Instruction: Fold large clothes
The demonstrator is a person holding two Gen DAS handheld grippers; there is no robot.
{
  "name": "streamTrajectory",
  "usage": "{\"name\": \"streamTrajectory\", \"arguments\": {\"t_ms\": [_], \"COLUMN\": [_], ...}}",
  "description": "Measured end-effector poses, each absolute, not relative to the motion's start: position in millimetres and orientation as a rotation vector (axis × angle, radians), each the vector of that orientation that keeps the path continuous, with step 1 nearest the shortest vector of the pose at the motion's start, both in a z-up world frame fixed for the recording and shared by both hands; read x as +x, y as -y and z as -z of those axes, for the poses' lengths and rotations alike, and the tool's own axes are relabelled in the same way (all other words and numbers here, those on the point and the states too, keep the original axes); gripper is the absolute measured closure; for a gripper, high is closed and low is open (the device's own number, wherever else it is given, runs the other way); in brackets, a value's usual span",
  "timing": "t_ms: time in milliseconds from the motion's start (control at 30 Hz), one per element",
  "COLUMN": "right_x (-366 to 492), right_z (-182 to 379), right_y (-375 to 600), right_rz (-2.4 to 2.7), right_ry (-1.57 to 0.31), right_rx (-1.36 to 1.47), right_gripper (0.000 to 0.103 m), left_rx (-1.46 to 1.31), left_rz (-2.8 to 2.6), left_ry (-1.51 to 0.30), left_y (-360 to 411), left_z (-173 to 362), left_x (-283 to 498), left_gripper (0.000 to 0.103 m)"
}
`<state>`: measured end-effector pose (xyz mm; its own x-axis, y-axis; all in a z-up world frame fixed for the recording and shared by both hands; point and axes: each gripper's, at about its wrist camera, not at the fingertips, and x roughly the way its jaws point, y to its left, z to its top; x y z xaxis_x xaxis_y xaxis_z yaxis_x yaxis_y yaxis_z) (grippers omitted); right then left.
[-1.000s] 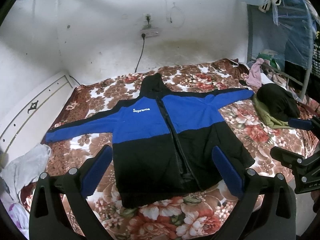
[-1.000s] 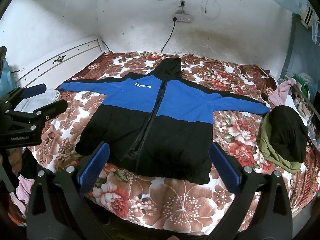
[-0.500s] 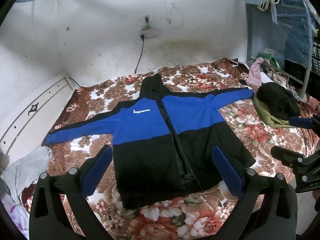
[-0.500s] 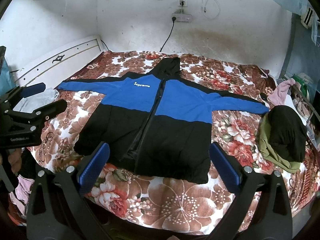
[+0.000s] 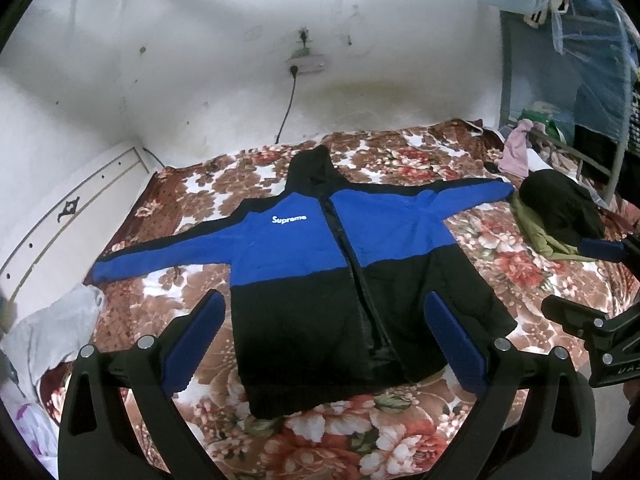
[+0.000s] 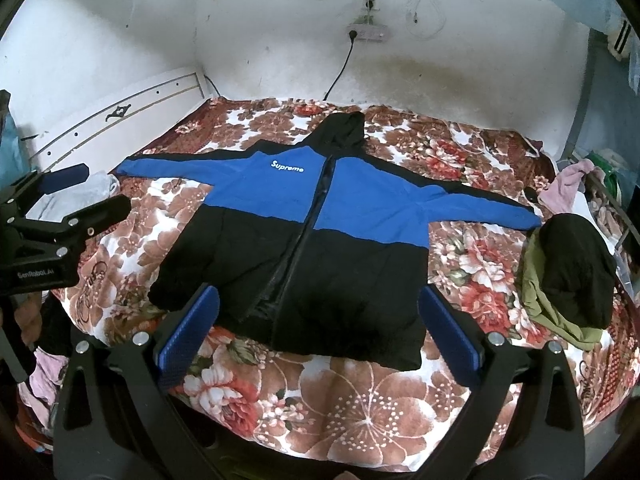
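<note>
A blue and black hooded jacket point(image 5: 320, 264) point(image 6: 320, 224) lies flat and face up on the floral bedspread point(image 5: 360, 432) point(image 6: 352, 408), both sleeves spread out sideways, hood toward the wall. My left gripper point(image 5: 322, 308) hangs open above the jacket's hem, holding nothing. My right gripper point(image 6: 318, 300) is open too, above the near edge of the bed, empty. The right gripper shows at the right edge of the left wrist view, the left gripper at the left edge of the right wrist view.
A pile of black and olive clothes point(image 5: 560, 216) point(image 6: 568, 276) lies at the bed's right side, near the right sleeve cuff. A pink garment point(image 5: 516, 152) hangs on a rail behind it. White cloth point(image 5: 52, 332) lies off the left bed edge. A white headboard point(image 5: 60, 216) stands left.
Both views have shifted slightly; the jacket sits a little lower in the left wrist view and a little higher in the right. The jacket itself has not moved, and both grippers stay open.
</note>
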<state>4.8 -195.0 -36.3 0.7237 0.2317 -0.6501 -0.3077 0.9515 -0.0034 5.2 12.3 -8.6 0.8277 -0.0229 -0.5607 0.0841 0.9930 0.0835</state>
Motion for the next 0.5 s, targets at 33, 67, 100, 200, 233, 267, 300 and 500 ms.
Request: {"name": "streamTrajectory", "arguments": {"t_ms": [33, 67, 100, 200, 233, 267, 300, 500], "right_x": [6.6, 9.9, 12.7, 21.8, 23.8, 28.6, 33.2, 66.8], "right_z": [37.6, 38.2, 38.9, 40.1, 40.0, 40.2, 40.5, 41.8], "right_y": [192.6, 189.8, 187.7, 179.2, 177.6, 174.2, 170.7, 140.7], "right_rz": [-0.296, -0.293, -0.291, -0.281, -0.277, -0.271, -0.265, -0.268], "right_ry": [-0.704, -0.707, -0.712, -0.721, -0.723, -0.729, -0.734, -0.752], "right_rx": [-0.116, -0.119, -0.121, -0.142, -0.149, -0.157, -0.164, -0.201], "right_gripper": [0.005, 0.005, 0.005, 0.005, 0.005, 0.005, 0.005, 0.005], "left_rx": [0.101, 0.095, 0.091, 0.085, 0.084, 0.081, 0.075, 0.049], "left_rz": [0.053, 0.052, 0.05, 0.052, 0.05, 0.048, 0.045, 0.012], "left_ry": [-0.598, -0.599, -0.602, -0.606, -0.607, -0.61, -0.613, -0.625], "left_y": [-15.2, -18.2, -20.8, -28.9, -31.6, -35.1, -39.3, -74.2], "left_z": [9.5, 10.7, 12.2, 16.0, 18.2, 20.7, 23.0, 32.1], "left_x": [8.1, 10.5, 13.2, 25.7, 29.2, 34.1, 39.5, 72.2], "left_gripper": [0.005, 0.005, 0.005, 0.005, 0.005, 0.005, 0.005, 0.005]}}
